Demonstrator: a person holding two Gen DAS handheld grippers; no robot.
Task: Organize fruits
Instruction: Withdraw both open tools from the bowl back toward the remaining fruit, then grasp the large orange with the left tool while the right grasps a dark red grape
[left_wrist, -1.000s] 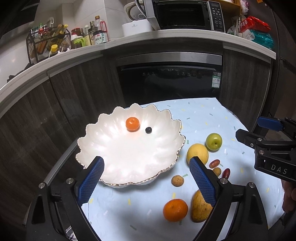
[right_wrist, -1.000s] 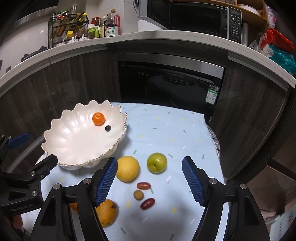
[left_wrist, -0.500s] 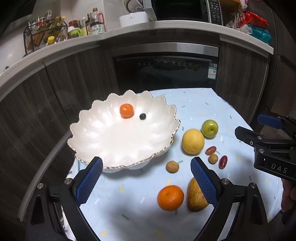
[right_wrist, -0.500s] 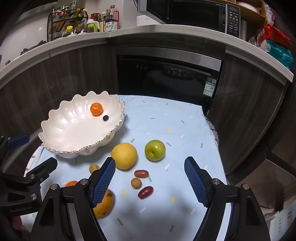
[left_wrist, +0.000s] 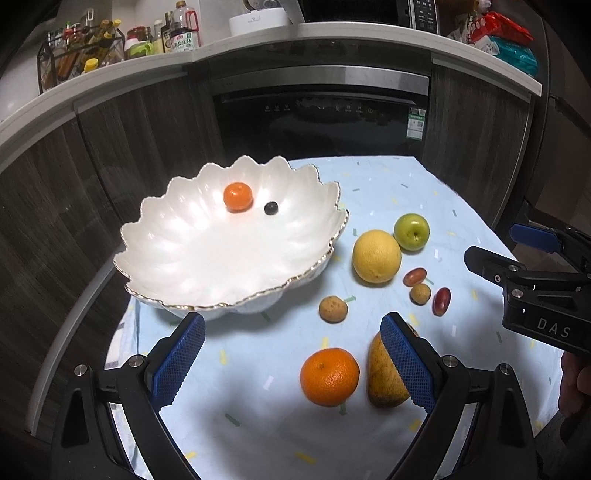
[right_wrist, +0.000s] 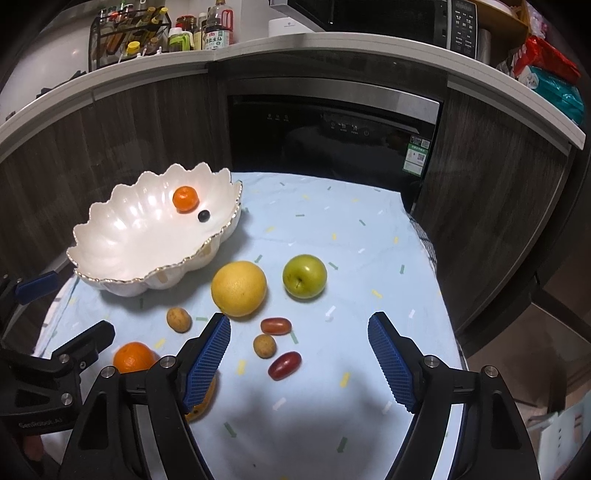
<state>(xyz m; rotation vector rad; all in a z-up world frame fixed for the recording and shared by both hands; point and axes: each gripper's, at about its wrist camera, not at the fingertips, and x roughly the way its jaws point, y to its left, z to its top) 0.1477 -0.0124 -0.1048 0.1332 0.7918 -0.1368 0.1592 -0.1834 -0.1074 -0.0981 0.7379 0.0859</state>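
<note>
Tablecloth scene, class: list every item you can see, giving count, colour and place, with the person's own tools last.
bowl: one, white, gold-rimmed, left on cloth
small orange: one, in bowl
dark berry: one, in bowl
large orange: one, near edge of cloth
mango: one, yellow-brown, beside large orange
yellow citrus: one, right of bowl
green apple: one, behind citrus
red oval fruits: two
brown round fruits: two
left gripper: open, blue pads
right gripper: open, blue pads

The left hand-held gripper (left_wrist: 291, 360) hangs open over an orange (left_wrist: 329, 376), near the scalloped white bowl (left_wrist: 207, 280).
</note>
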